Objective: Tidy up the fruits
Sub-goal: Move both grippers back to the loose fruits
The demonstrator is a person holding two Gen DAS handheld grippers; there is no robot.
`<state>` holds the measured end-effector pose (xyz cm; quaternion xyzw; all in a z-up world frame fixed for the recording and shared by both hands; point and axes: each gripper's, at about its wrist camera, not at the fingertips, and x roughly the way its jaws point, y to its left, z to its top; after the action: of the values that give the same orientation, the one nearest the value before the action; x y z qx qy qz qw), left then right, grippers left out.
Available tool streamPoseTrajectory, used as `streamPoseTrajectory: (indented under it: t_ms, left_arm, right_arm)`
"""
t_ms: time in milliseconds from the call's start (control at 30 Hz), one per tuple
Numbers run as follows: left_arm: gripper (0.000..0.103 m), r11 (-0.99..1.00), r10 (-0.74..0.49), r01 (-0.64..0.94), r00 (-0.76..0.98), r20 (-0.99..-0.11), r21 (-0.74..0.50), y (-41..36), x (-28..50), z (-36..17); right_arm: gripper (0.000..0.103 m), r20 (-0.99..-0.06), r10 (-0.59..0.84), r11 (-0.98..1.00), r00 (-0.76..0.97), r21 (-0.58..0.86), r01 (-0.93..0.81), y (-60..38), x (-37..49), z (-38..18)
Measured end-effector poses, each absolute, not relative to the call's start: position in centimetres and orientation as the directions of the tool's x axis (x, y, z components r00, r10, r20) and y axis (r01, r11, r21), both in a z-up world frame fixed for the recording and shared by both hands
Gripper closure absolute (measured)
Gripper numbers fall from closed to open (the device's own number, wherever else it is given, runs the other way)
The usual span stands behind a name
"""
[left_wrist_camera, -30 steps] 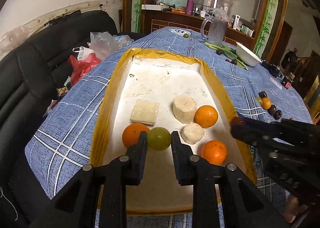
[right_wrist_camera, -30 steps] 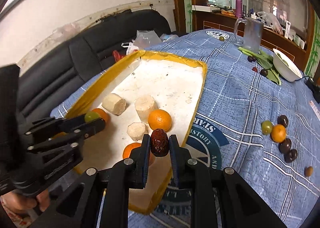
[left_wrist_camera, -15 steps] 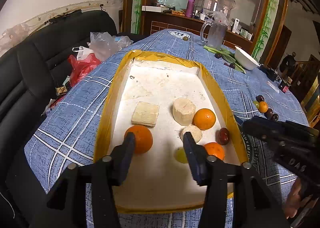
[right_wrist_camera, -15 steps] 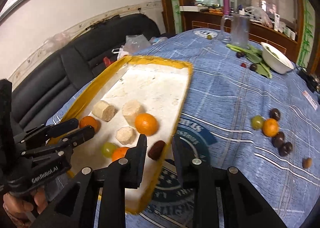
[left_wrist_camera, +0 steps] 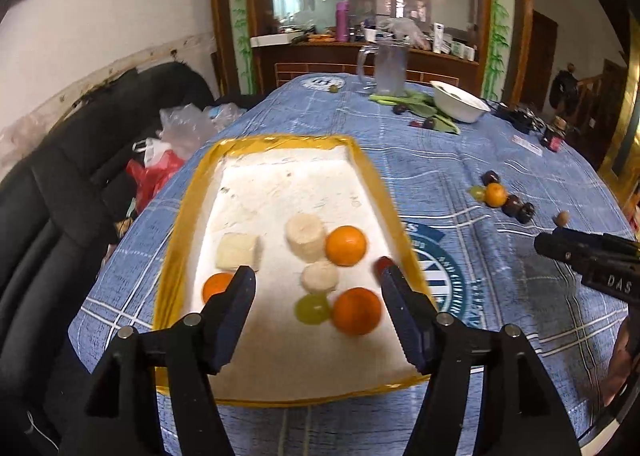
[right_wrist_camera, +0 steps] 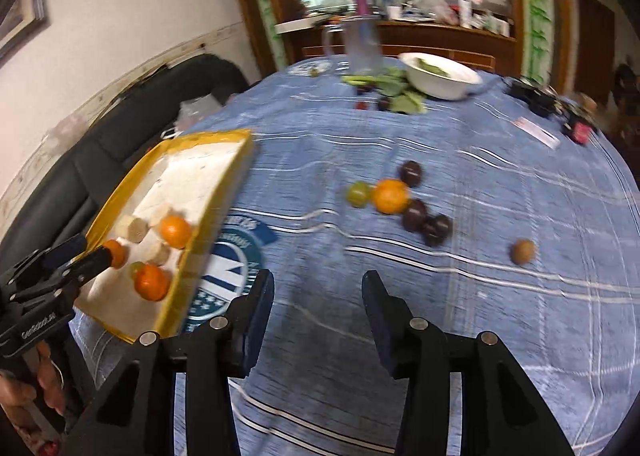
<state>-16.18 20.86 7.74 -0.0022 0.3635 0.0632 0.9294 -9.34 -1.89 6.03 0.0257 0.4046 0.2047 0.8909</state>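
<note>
The left gripper [left_wrist_camera: 318, 298] hangs over the near end of the tray [left_wrist_camera: 276, 143], low in the left wrist frame; its jaws have just been opening and stand apart with nothing gripped. Between the fingers in that view, on the tray floor, lie a green grape [left_wrist_camera: 312, 308] touching an orange [left_wrist_camera: 356, 316], and a white slice [left_wrist_camera: 319, 276] just above them. Further up sit a larger white chunk [left_wrist_camera: 305, 231] beside a second orange [left_wrist_camera: 345, 245], and a pale block [left_wrist_camera: 239, 251] to the left. A third orange [left_wrist_camera: 216, 286] shows partly behind the left finger, and a dark red date [left_wrist_camera: 383, 264] peeks out by the right finger at the tray's right rim. The right gripper [right_wrist_camera: 318, 296], at the bottom centre of its own blurred frame, has also just been opening, empty, over bare blue tablecloth [right_wrist_camera: 480, 159]. Mid-frame on the cloth, well apart from the tray, a loose cluster waits: a grape [right_wrist_camera: 358, 193], an orange [right_wrist_camera: 390, 196], dark plums [right_wrist_camera: 425, 221] and a brown fruit [right_wrist_camera: 522, 251].
</note>
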Motion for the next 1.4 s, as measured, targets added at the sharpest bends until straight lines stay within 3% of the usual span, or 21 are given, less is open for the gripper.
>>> streamPoseTrajectory:
  t_ms: [467, 933, 1067, 1233, 1400]
  left_arm:
    - [0.032, 0.992, 0.119, -0.056, 0.717, -0.687, 0.114, 16.7, -16.2, 8.0]
    - [0.031, 0.999, 0.030, -0.010, 0.700, -0.714, 0.032, 15.3, -15.2, 7.0]
    - [0.031, 1.000, 0.000, 0.013, 0.702, -0.712, 0.013, 14.2, -14.6, 7.0]
    - [0.031, 1.000, -0.023, 0.031, 0.683, -0.730, -0.003, 13.4, -13.6, 6.3]
    - [0.031, 0.999, -0.029, 0.031, 0.668, -0.744, -0.011, 13.6, -13.3, 5.9]
  right_arm:
    - [0.047, -0.682, 0.364, 0.931, 0.634, 0.254, -0.262, -7.9, -10.0, 6.0]
    - [0.045, -0.703, 0.228, 0.962, 0.673, 0.268, -0.047, -17.8, -8.5, 5.4]
    - [0.045, -0.713, 0.246, 0.962, 0.656, 0.265, -0.072, -16.7, -7.0, 5.2]
    - [0.045, -0.726, 0.337, 0.940, 0.600, 0.221, -0.260, -10.9, -4.5, 4.8]
    - [0.045, -0.765, 0.311, 0.936, 0.564, 0.146, -0.319, -6.8, -1.2, 2.7]
